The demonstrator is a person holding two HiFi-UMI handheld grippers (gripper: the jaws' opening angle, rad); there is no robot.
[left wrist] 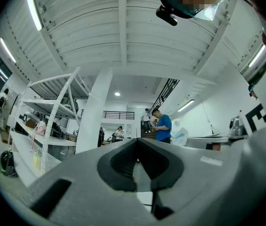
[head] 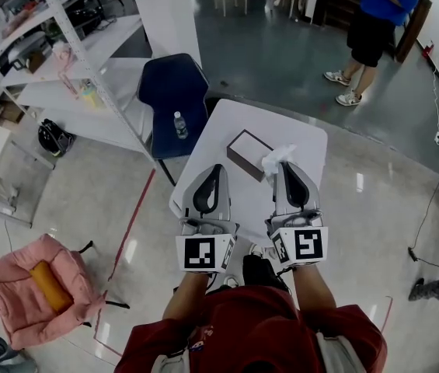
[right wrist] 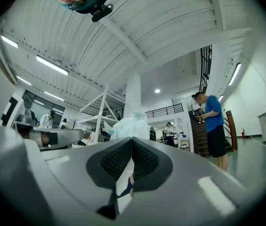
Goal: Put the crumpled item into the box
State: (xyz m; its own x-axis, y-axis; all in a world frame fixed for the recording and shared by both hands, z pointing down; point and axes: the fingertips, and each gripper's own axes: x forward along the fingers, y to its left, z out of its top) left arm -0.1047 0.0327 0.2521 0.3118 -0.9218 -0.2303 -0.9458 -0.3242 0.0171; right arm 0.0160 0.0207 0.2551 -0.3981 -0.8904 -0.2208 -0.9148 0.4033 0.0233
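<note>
The crumpled white, thin plastic-like item sticks out from the tips of the right gripper, whose jaws are pinched together on it. It sits just beside the flat rectangular box with brown sides on the white square table. The left gripper hovers alongside over the table, its jaws closed and empty.

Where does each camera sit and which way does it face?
Head view: on the person's head, steeply down on table, box, left gripper, right gripper, own arms.
Left gripper view: rides the left gripper, along its shut jaws, slightly upward toward shelves.
Right gripper view: rides the right gripper, along jaws shut on the crumpled item.
Shared: bystander in blue, both gripper views.
</note>
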